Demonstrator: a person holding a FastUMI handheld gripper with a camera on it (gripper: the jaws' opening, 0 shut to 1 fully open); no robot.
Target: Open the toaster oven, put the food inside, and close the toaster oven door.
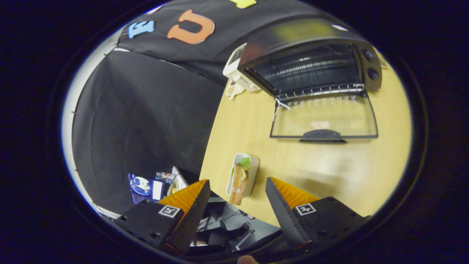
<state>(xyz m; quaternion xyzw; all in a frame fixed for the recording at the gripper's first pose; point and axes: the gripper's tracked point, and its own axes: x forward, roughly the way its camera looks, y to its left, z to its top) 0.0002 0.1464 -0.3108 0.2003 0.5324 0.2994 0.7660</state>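
A black toaster oven [311, 62] stands at the far side of the wooden table [329, 172]. Its glass door [324, 121] lies folded down flat, handle toward me, and the wire rack [322, 90] shows inside. A sandwich with green leaves [239, 178] lies on a small white tray [253, 163] near the table's edge, just ahead of my fingers and in line with the gap between them. My gripper [238, 187] is open, above the tray, touching nothing.
A white appliance [236, 68] stands close against the oven's left side, with a small pale item [232, 90] in front of it. Left of the table hangs black cloth. Below the table's edge are floor clutter and cables [220, 220].
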